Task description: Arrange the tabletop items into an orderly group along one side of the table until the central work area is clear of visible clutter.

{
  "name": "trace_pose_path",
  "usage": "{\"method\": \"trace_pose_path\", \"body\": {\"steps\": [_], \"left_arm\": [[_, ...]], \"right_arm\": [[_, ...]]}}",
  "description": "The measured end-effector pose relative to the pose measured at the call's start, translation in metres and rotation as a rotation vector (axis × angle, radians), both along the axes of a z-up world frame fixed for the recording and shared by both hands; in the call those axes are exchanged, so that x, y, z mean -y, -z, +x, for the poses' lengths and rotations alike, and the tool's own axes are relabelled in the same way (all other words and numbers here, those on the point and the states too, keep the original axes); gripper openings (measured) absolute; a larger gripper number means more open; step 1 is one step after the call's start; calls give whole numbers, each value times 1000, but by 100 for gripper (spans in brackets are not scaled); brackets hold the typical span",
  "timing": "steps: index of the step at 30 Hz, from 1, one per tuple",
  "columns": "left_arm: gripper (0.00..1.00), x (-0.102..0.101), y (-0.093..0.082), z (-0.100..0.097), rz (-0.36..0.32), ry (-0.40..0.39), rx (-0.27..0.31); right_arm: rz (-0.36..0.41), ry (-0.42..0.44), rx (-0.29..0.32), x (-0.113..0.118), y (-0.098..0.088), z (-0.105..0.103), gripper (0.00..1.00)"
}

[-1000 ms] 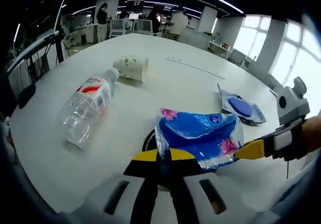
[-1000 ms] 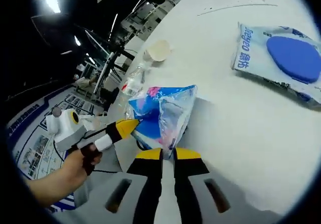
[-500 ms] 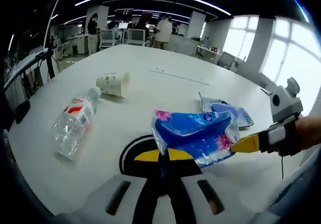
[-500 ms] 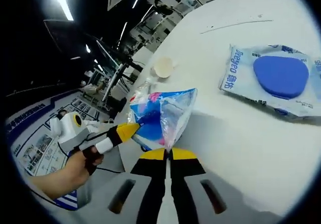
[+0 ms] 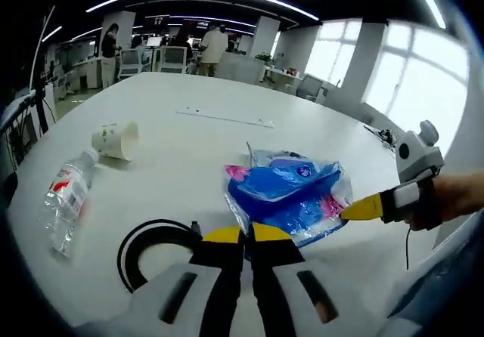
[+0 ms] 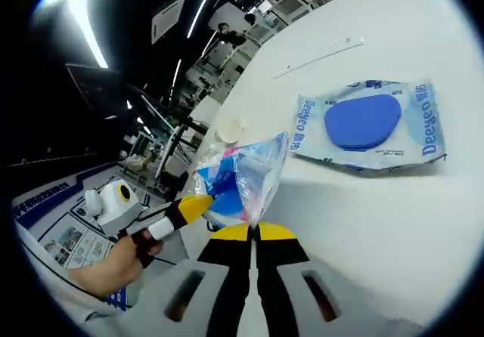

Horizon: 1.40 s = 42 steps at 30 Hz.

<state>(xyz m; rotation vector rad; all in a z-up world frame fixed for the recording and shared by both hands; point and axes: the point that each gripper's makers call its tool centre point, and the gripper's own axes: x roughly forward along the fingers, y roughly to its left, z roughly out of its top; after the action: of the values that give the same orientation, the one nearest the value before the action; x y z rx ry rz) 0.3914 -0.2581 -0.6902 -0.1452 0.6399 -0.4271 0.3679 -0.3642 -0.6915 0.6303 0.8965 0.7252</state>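
Observation:
A blue plastic tissue pack with pink flowers (image 5: 291, 201) hangs above the white table (image 5: 197, 163), held at both ends. My left gripper (image 5: 243, 235) is shut on its near corner. My right gripper (image 5: 361, 209) comes in from the right and pinches the other end. In the right gripper view the pack (image 6: 240, 178) rises from my shut right gripper (image 6: 253, 231), and the left gripper's yellow tip (image 6: 193, 207) grips its far side. A flat packet with a blue pad (image 6: 367, 124) lies on the table beyond; its edge (image 5: 281, 157) peeks out behind the pack.
A paper cup (image 5: 117, 139) lies on its side at the left, and a clear water bottle (image 5: 64, 201) lies nearer the table edge. A black ring mark (image 5: 147, 250) sits near my left gripper. A thin strip (image 5: 223, 118) lies farther back. People and desks stand in the background.
Both grippers have carried the tissue pack up and over toward the blue-pad packet. Cup and bottle have slid left in the left gripper view as the camera moved.

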Motion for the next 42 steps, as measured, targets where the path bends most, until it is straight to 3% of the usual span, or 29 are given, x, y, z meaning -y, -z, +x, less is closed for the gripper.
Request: {"method": "trace_pose_path", "body": {"steps": [11, 22, 25, 31, 42], "left_arm": [[0, 63, -5, 5, 10, 151, -8], [0, 145, -13, 7, 73, 344, 1], [0, 165, -17, 7, 63, 389, 6], [1, 197, -18, 8, 44, 438, -18], [1, 251, -24, 19, 89, 551, 3]], "right_arm": [[6, 138, 9, 63, -3, -4, 0], [17, 323, 20, 136, -9, -7, 0], [21, 367, 18, 154, -9, -7, 0], [22, 444, 24, 190, -12, -6, 0], [9, 540, 49, 241, -15, 3, 0]]}}
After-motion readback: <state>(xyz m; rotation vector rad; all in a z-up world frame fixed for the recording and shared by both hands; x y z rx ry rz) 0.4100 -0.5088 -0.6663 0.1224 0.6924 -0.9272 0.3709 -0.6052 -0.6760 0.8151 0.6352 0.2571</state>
